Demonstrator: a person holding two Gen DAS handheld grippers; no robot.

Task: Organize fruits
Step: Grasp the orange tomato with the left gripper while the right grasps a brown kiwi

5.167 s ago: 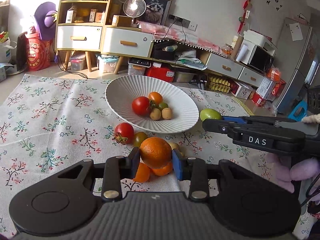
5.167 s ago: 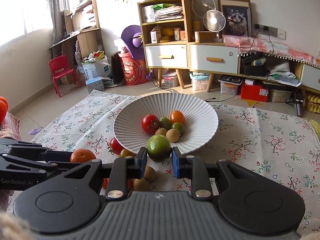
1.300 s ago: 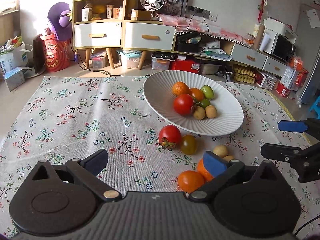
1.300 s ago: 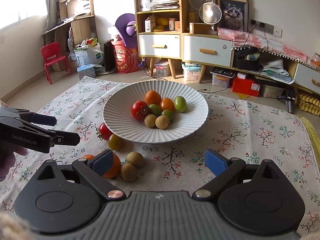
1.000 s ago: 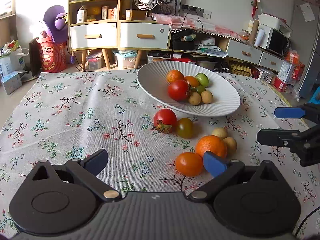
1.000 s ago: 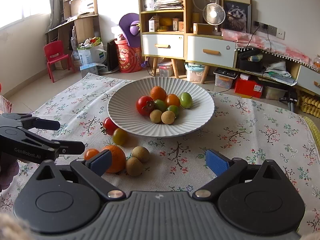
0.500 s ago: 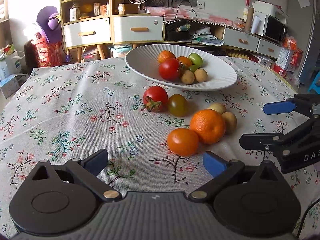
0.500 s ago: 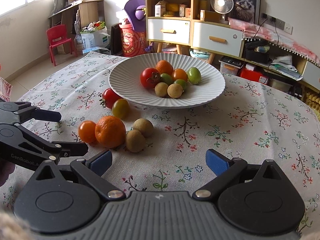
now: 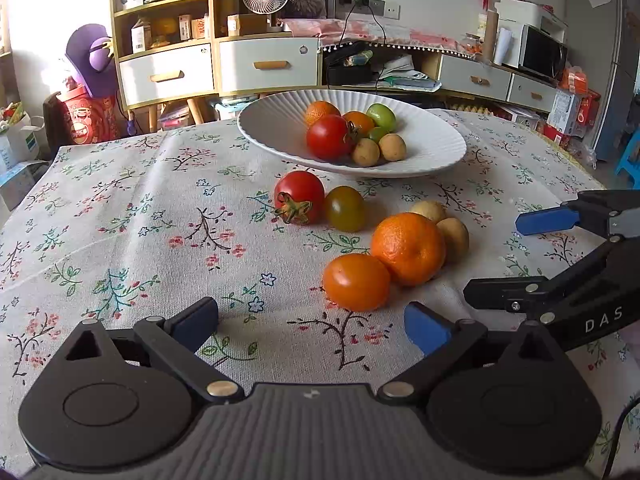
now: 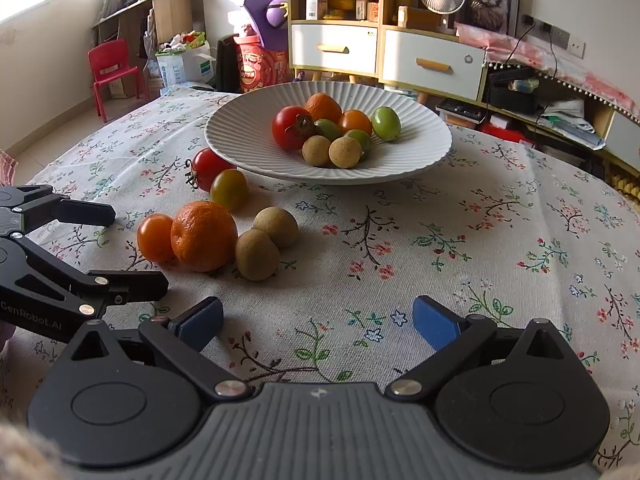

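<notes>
Left wrist view: my left gripper [image 9: 312, 322] hangs with jaws spread wide and empty, the small orange tomato [image 9: 356, 282] just ahead, touching the orange [image 9: 408, 248]. I should centre on one fruit only.

Right wrist view: my right gripper [image 10: 318, 320] is likewise spread and empty; two brown fruits [image 10: 257, 255] lie near the bowl [image 10: 240, 136], mid-bench.

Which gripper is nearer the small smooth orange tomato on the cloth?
Left gripper: the small smooth orange tomato sits just ahead of its open fingers. Right gripper is farther, off to the tomato's right.
</notes>
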